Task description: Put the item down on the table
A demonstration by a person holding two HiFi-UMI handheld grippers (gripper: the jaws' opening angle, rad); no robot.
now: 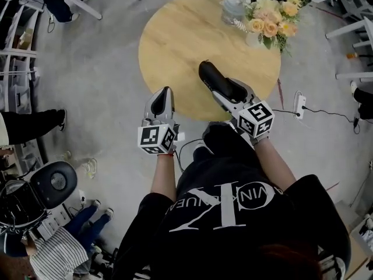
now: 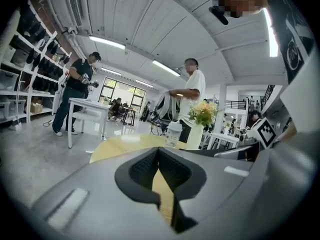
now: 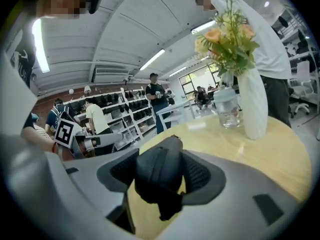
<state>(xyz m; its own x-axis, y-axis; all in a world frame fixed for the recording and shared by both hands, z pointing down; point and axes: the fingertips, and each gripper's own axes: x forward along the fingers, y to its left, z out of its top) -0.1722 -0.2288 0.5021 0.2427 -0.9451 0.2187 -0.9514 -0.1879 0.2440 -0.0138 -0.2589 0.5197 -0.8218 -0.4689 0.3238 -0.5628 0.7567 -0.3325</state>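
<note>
Round wooden table [image 1: 180,34] seen from above; we stand at its near edge with a tool in each hand. Right tool [image 1: 224,92] reaches in over the tabletop and pinches a black item [image 1: 207,73] between its jaws. From the right gripper view we see the item [image 3: 159,169] filling the gap, pads pressed against both its sides. It sits above the wood, and we cannot tell whether it touches the surface. Left tool [image 1: 163,95] hangs at the table's near rim, well apart from the item; in its own view the jaws are pressed together at the tips, nothing between them. At the far side of the table stand a white vase [image 3: 252,106] of flowers [image 1: 269,16] and, just beside it, a clear cup [image 1: 233,7].
</note>
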